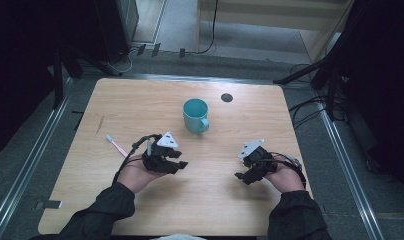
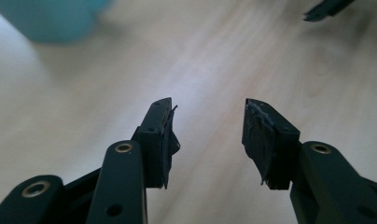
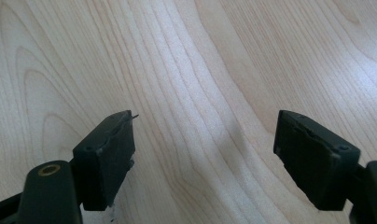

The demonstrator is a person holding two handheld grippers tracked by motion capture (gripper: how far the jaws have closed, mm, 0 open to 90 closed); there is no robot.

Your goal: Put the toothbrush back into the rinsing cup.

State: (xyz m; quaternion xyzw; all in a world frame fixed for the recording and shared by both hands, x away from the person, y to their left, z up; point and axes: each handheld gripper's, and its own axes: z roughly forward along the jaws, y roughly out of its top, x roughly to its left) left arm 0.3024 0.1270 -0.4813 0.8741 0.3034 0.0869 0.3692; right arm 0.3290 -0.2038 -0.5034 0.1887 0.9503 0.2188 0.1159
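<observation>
Tabletop (image 1: 140,100): light wood, dark round hole far right
Floor (image 1: 20,155): grey, rails, cables
Cup (image 1: 195,115): teal, far centre
Left gripper (image 2: 207,123): released, empty
Right gripper (image 3: 205,140): released, empty

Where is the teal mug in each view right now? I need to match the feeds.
High view: the teal mug stands upright at the table's centre, toward the far side, handle toward the near right.
Left gripper view: blurred teal mug at the top left corner.
Right gripper view: not in it.
Shared landmark: the light wood-grain tabletop.
</observation>
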